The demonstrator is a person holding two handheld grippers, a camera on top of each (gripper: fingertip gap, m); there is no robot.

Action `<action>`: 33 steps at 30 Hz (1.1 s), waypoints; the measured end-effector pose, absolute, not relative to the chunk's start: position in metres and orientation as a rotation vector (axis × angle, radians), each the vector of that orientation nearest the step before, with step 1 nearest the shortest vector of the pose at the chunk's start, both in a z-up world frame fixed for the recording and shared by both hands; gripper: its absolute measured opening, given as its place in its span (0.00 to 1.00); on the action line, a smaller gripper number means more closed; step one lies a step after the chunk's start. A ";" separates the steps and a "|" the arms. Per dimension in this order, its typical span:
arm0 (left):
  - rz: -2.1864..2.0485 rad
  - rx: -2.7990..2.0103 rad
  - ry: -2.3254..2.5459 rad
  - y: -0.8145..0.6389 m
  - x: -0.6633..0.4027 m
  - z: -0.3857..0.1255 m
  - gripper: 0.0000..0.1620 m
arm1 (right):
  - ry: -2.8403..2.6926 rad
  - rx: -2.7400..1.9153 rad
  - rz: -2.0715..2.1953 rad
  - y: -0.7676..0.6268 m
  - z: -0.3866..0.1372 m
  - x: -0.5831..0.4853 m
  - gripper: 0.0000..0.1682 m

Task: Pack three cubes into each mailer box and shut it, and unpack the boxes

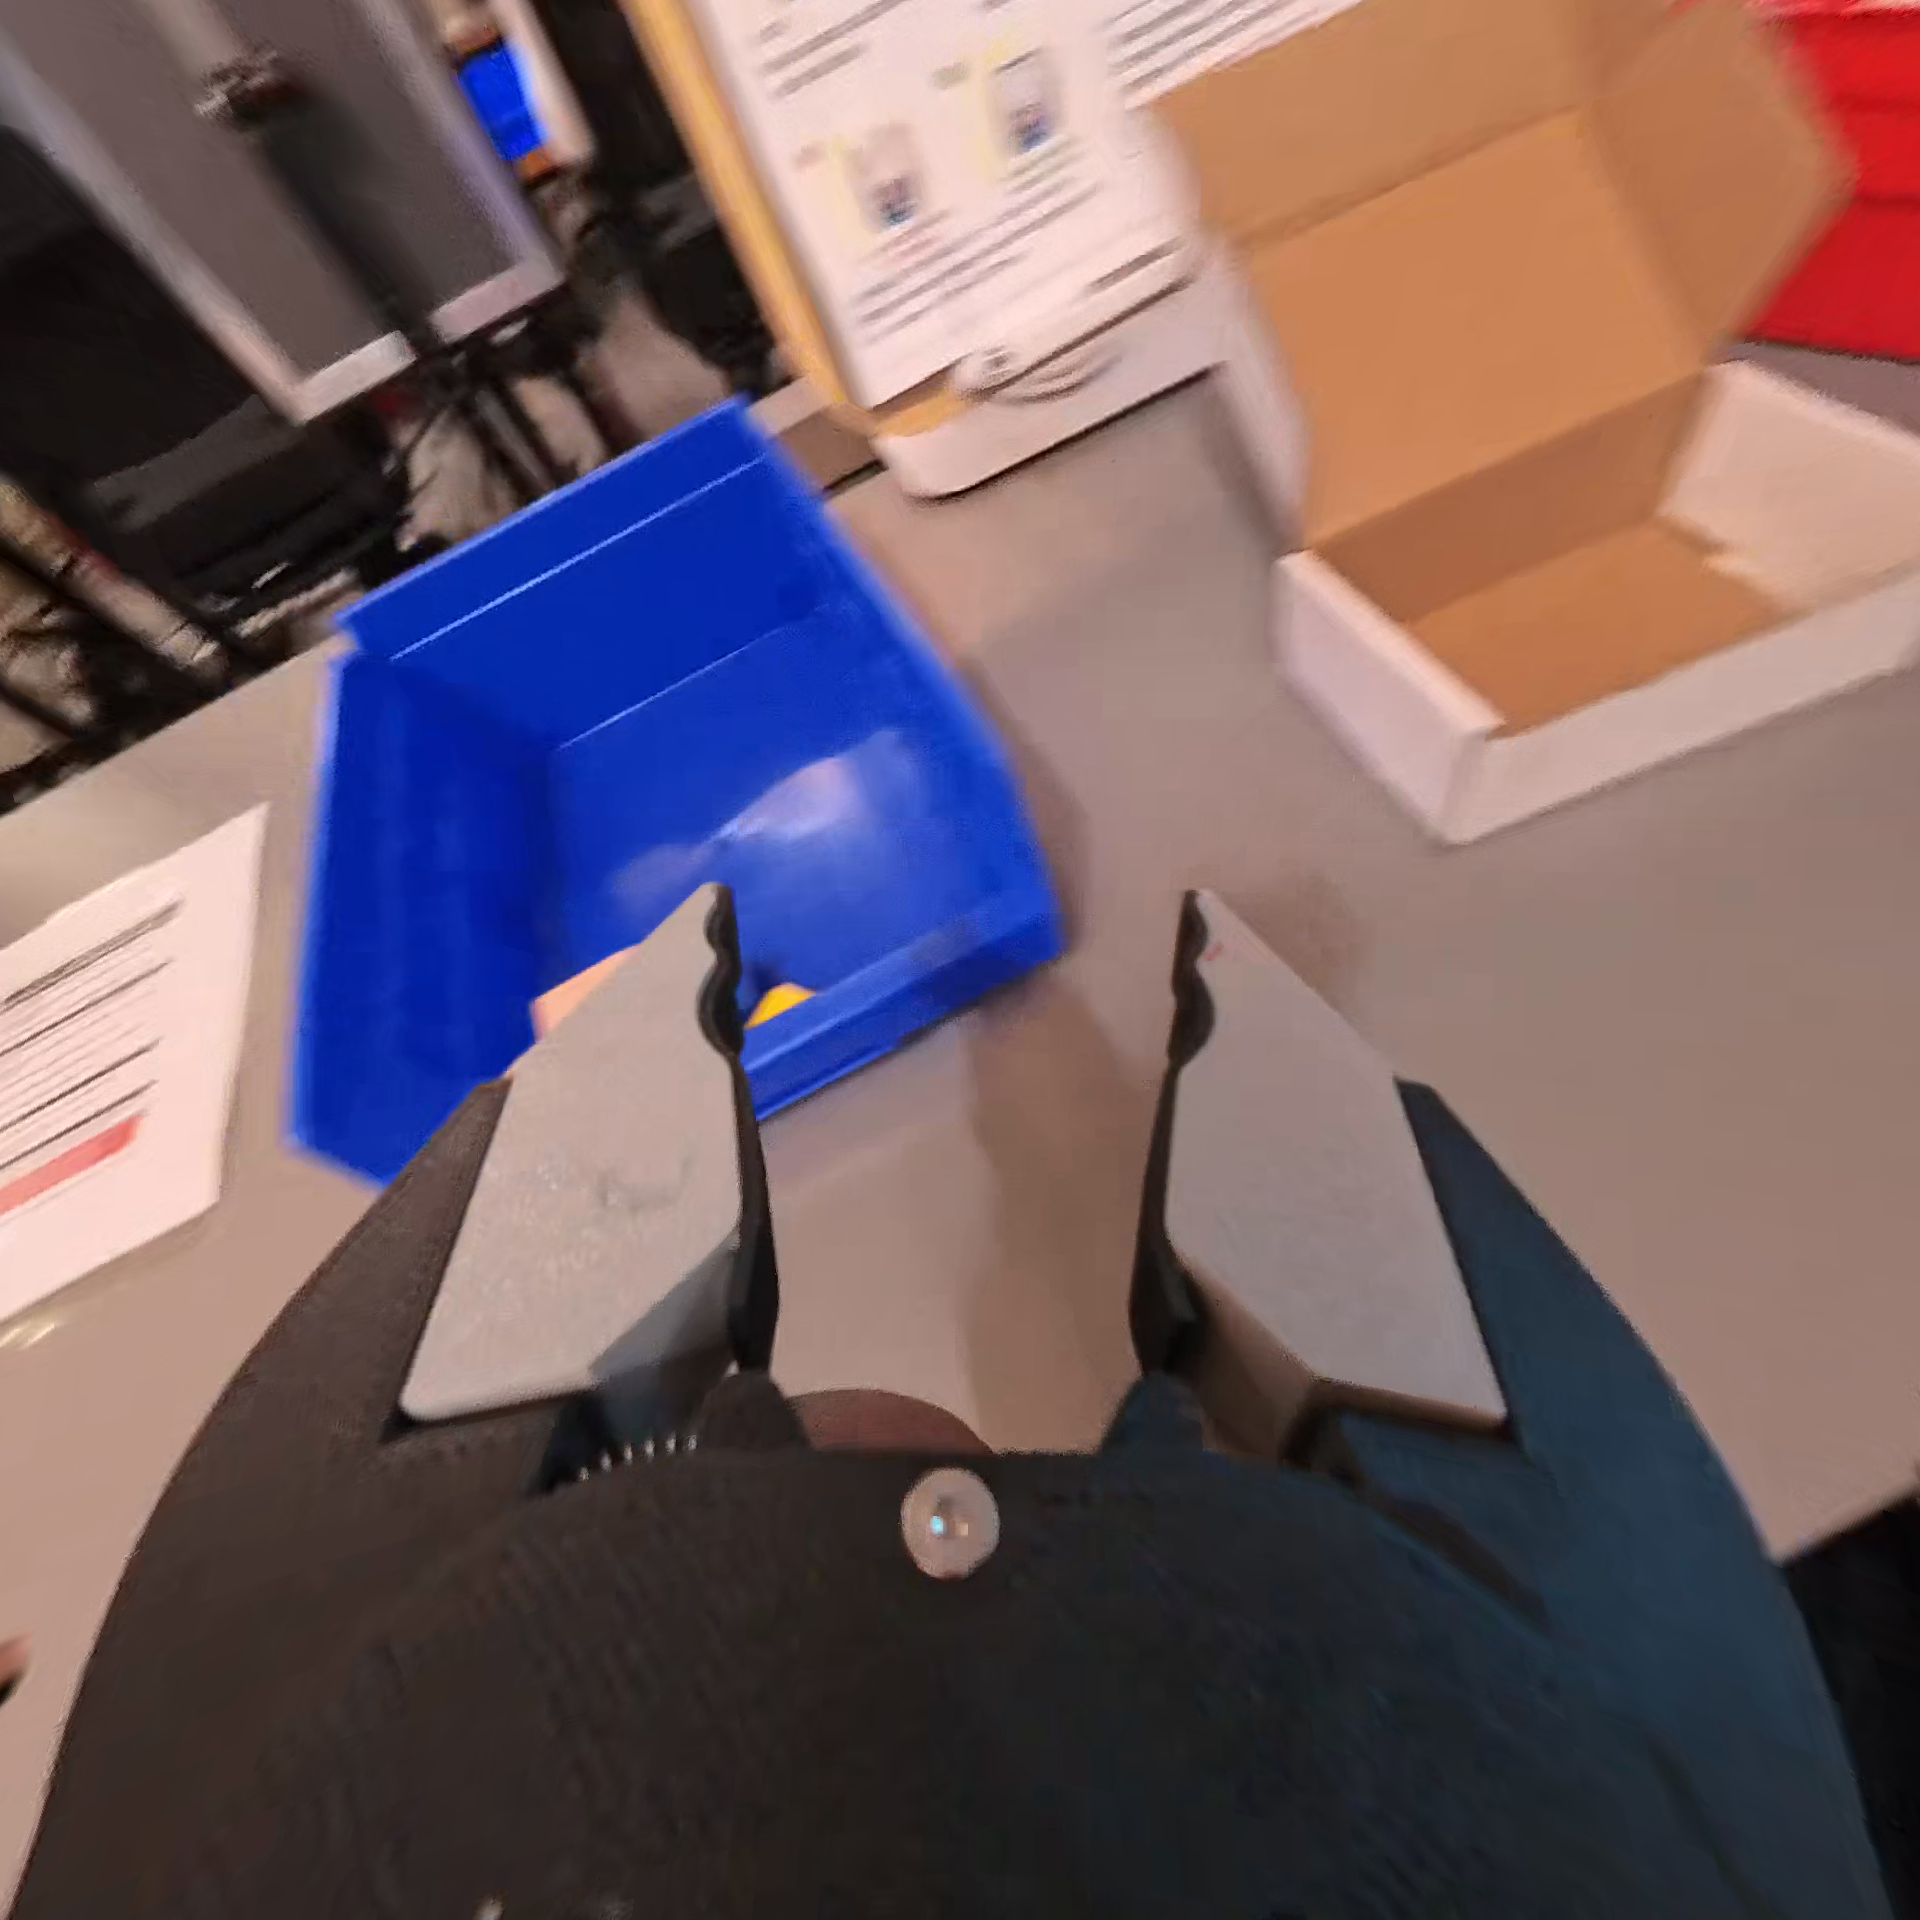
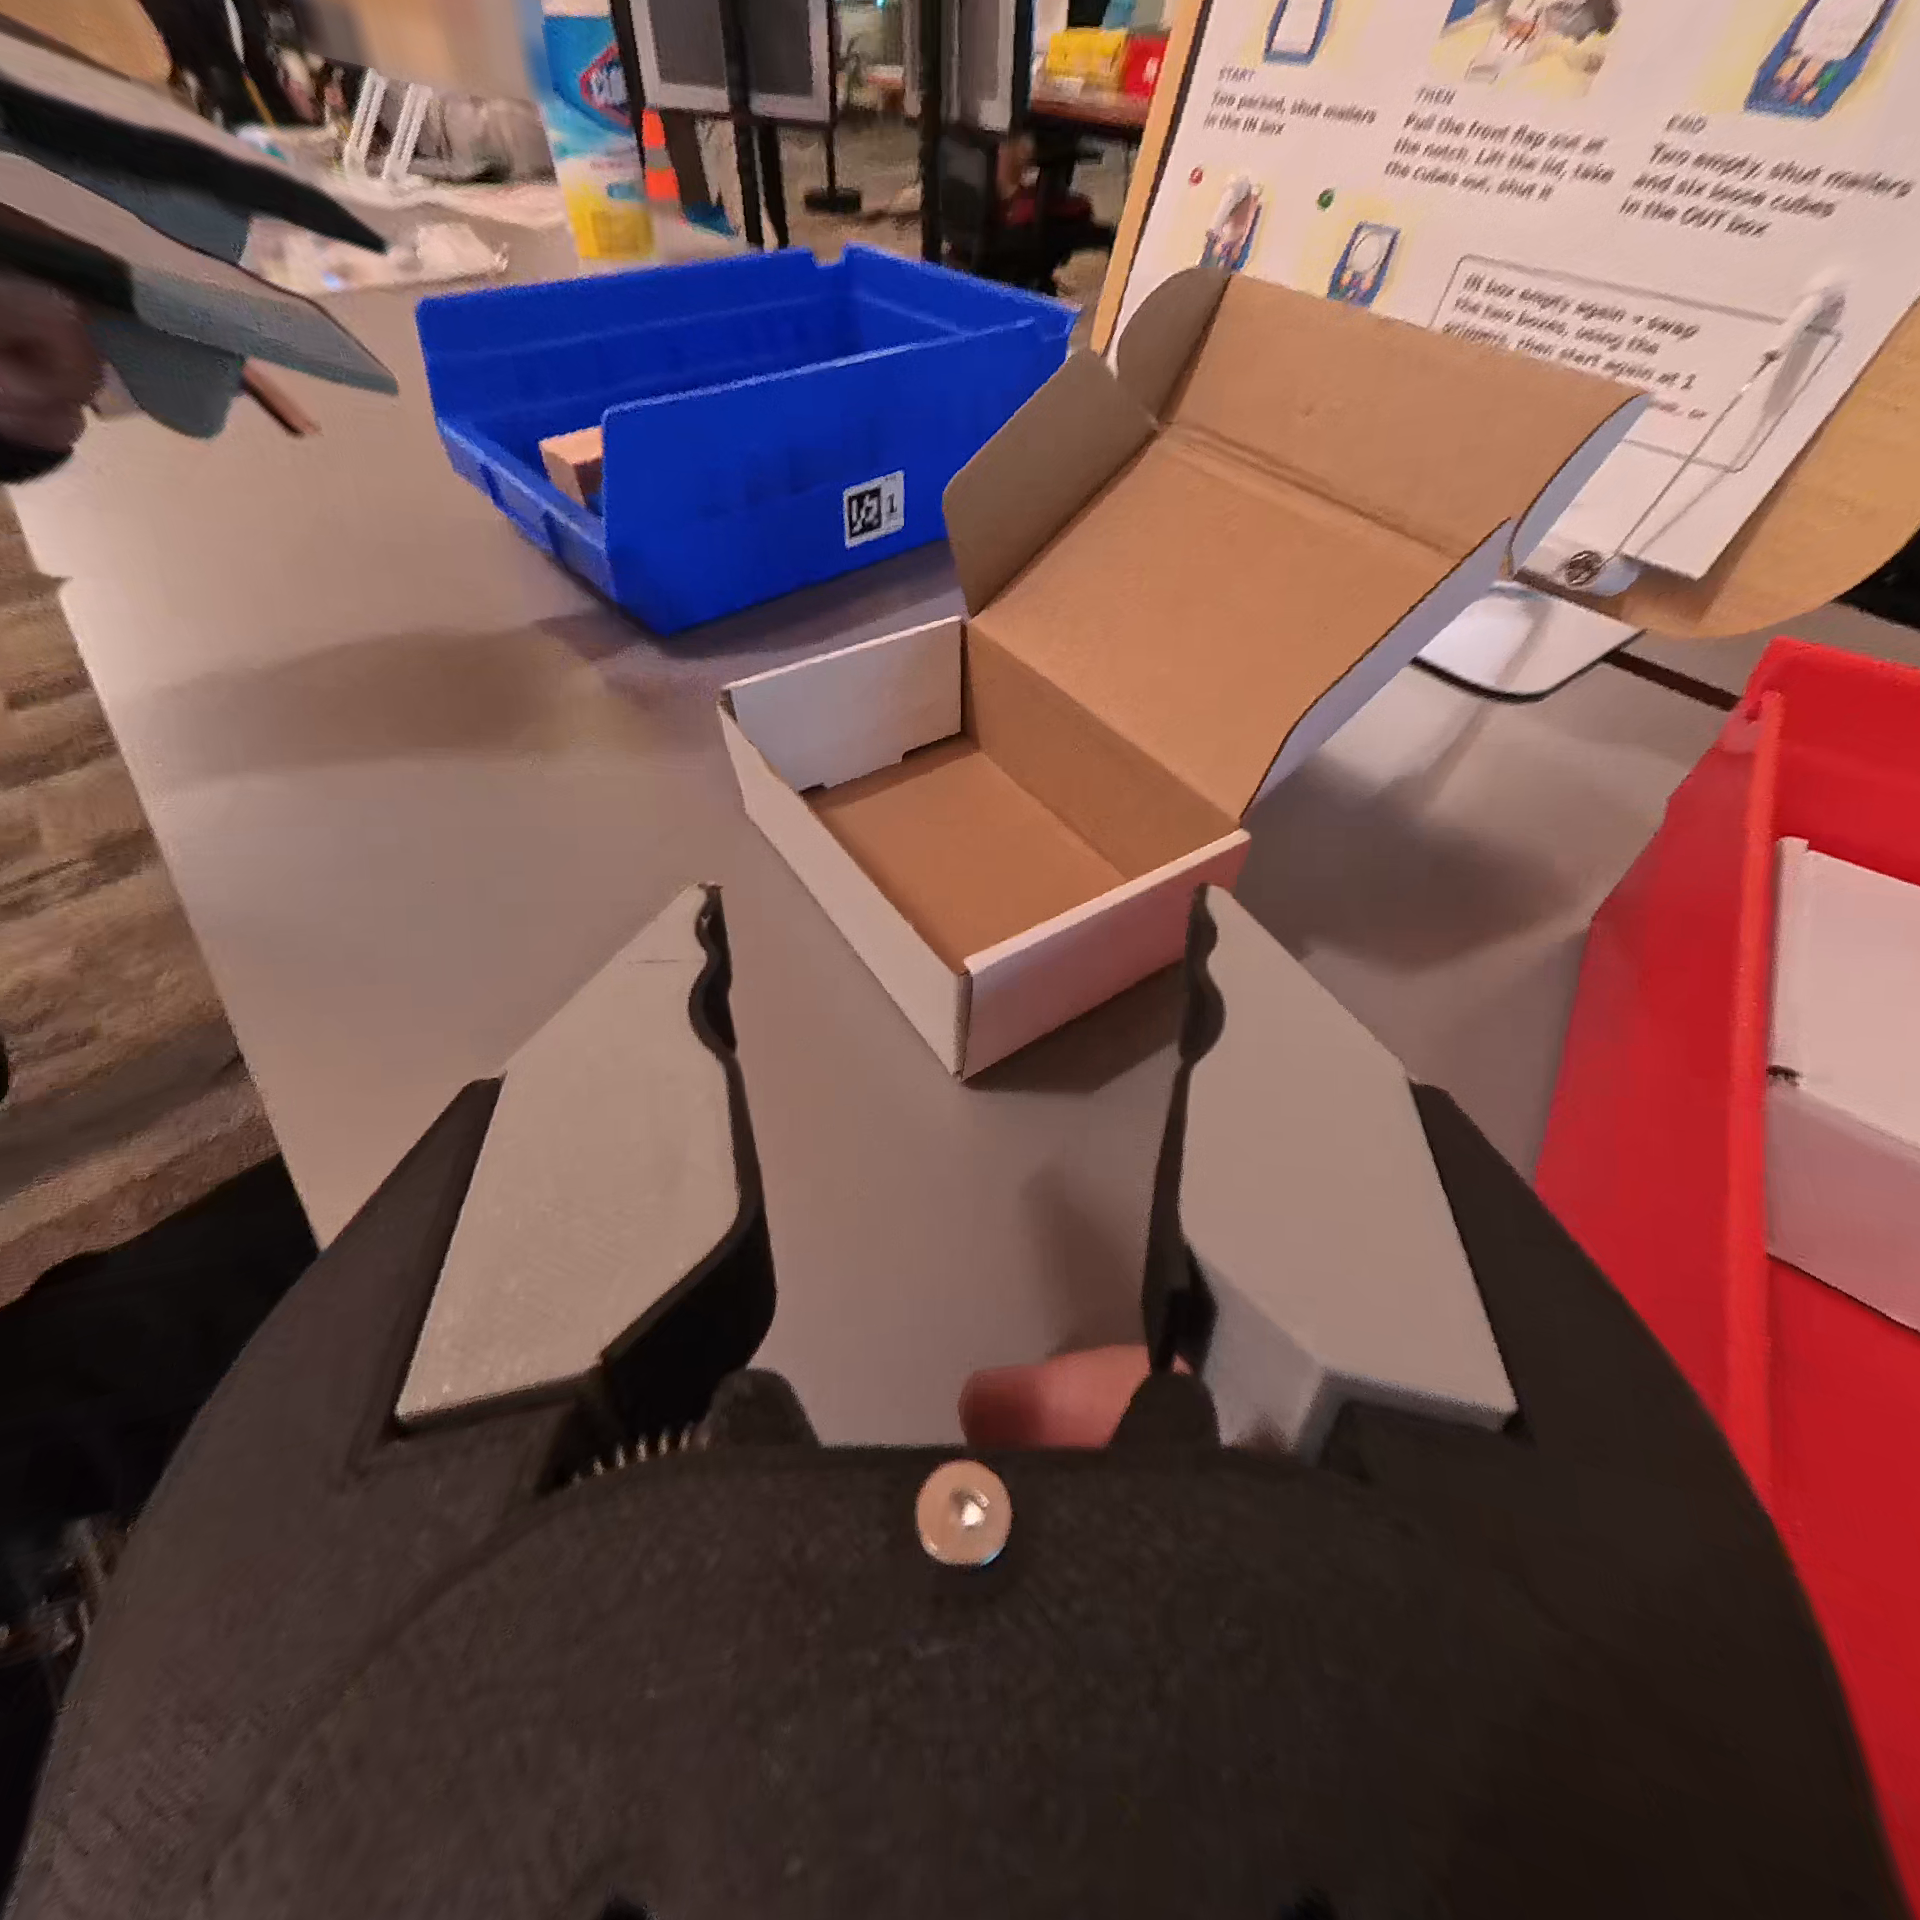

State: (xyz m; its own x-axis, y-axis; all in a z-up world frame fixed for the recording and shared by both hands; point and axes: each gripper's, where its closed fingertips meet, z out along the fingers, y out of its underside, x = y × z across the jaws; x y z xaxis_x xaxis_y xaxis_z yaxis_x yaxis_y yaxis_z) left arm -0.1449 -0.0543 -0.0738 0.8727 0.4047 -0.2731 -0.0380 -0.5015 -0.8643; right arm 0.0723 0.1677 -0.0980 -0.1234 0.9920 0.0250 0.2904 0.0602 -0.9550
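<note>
Two grippers are under my control, and both hold nothing.

Left wrist view: my left gripper (image 1: pixel 951 914) has its jaws spread wide with only grey table (image 1: pixel 1455 1143) between them. It sits above the near edge of the blue bin (image 1: pixel 582 748); the left fingertip overlaps the bin's front lip. Inside the bin, just beside that fingertip, I see a yellow cube (image 1: pixel 777 1003) and part of a pale wooden cube (image 1: pixel 566 1003). The mailer box (image 1: pixel 1538 665) stands open on the table to the upper right, lid raised, interior bare. A printed sheet (image 1: pixel 94 1049) lies at the left edge. This view is motion-blurred.

Right wrist view: my right gripper (image 2: pixel 951 914) is likewise fully spread and empty, poised just short of the open mailer box (image 2: pixel 987 831), whose near corner lies between the fingertips. The blue bin (image 2: pixel 727 447) sits beyond, holding a wooden cube (image 2: pixel 571 462). A red bin (image 2: pixel 1683 1039) at the right contains a white box (image 2: pixel 1849 1091). The left gripper (image 2: pixel 187 301) shows at upper left. An instruction board (image 2: pixel 1558 208) stands behind.
</note>
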 end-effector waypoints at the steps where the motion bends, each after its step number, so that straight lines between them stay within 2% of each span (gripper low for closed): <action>1: 0.576 -2.061 -0.299 -0.065 -0.164 -0.073 0.48 | -1.513 -1.322 1.119 0.168 -0.097 0.071 0.51; 5: 0.713 -2.257 -0.346 -0.084 -0.232 -0.080 0.48 | -1.545 -1.294 1.148 0.159 -0.101 0.058 0.51; 9: 0.607 -2.468 -0.457 -0.081 -0.274 -0.105 0.48 | -1.580 -1.271 1.131 0.155 -0.101 0.055 0.51; 12: 0.483 -2.593 -0.518 -0.075 -0.285 -0.126 0.37 | -1.572 -1.263 1.144 0.156 -0.094 0.059 0.50; 15: 0.461 -2.730 -0.602 -0.077 -0.290 -0.149 0.41 | -1.552 -1.258 1.177 0.156 -0.084 0.065 0.50; 19: 0.559 -2.797 -0.750 -0.084 -0.303 -0.168 0.39 | -1.527 -1.236 1.221 0.155 -0.068 0.076 0.50; 21: 0.480 -2.778 -0.844 -0.079 -0.301 -0.171 0.28 | -1.518 -1.223 1.256 0.151 -0.058 0.082 0.50; 27: 0.469 -2.786 -0.967 -0.086 -0.306 -0.173 0.30 | -1.482 -1.160 1.241 0.150 -0.035 0.098 0.47; 29: 0.375 -2.785 -0.981 -0.086 -0.298 -0.173 0.39 | -1.469 -1.143 1.248 0.149 -0.028 0.104 0.46; 33: 0.349 -2.732 -1.004 -0.088 -0.298 -0.164 0.37 | -1.441 -1.116 1.239 0.151 -0.017 0.111 0.45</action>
